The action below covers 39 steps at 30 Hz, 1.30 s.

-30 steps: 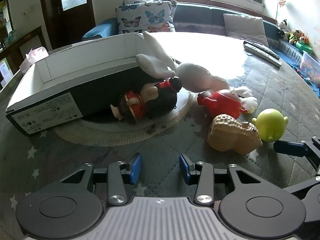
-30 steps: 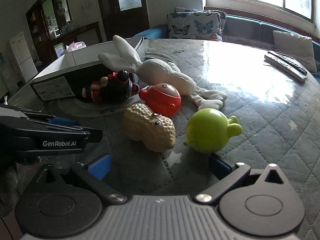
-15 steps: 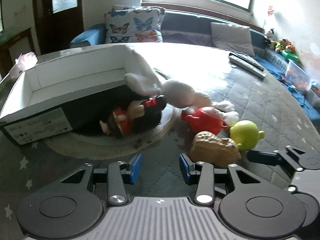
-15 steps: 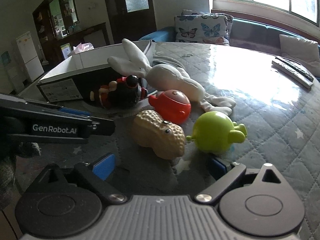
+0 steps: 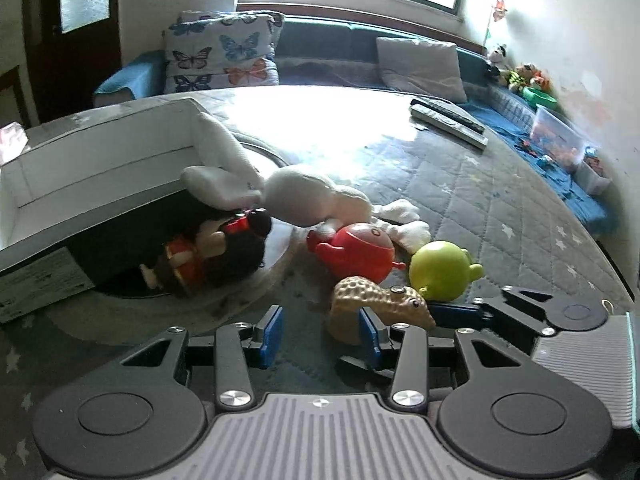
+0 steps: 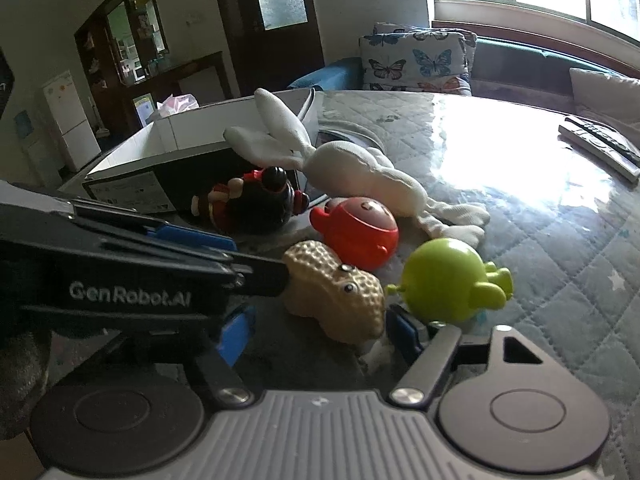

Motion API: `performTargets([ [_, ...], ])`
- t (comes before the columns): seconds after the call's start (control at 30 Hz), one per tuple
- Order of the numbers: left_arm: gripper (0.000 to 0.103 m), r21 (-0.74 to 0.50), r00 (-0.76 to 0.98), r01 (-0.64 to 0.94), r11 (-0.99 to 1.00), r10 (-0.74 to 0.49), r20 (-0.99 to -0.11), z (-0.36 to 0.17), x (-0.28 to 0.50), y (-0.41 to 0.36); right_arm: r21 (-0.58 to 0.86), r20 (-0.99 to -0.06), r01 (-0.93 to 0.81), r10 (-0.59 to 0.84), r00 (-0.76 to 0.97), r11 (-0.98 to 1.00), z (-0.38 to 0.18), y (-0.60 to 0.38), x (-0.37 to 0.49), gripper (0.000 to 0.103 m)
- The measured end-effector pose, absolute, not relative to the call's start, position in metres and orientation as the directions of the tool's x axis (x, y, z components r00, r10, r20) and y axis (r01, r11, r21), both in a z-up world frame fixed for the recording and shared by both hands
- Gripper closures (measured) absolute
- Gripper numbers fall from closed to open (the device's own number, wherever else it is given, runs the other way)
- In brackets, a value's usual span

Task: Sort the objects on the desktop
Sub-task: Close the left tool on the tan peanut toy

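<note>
The peanut toy [image 6: 336,296] lies on the quilted desk [image 6: 560,248] in front of both tools, its long axis running from the far left to the near right in the right wrist view, eyes on the end nearer the green toy [image 6: 448,280]. The right tool [image 6: 320,330] is open, its blue pads [image 6: 236,330] set on either side of the peanut's near end without pressing it. The left tool [image 5: 320,330] is open too, and its right pad [image 5: 368,330] stands just in front of the peanut toy [image 5: 380,304].

The green toy sits just right of the peanut, close to touching it. Behind them lies the red round toy [image 6: 360,232], then a white plush rabbit [image 6: 352,172] stretched across the desk, its ears leaning on the open box [image 5: 100,184]. A black-and-red doll [image 6: 256,204] lies against the box side. Two remotes [image 5: 448,122] rest well apart near the far edge.
</note>
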State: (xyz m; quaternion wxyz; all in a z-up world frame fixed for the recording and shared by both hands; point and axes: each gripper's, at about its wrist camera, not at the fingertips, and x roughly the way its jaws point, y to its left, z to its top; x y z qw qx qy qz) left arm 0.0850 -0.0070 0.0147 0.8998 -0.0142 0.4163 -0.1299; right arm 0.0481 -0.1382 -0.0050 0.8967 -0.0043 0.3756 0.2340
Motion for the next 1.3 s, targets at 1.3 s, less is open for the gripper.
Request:
performTargets([
  [1.3, 0.062, -0.339, 0.526, 0.283, 0.897, -0.440, -0.728, 0.004, 0.119, 0.022, 0.178, -0.665, -0.452, 0.445, 0.600, 0.874, -0.010, -0.134, 0.068, 0.038],
])
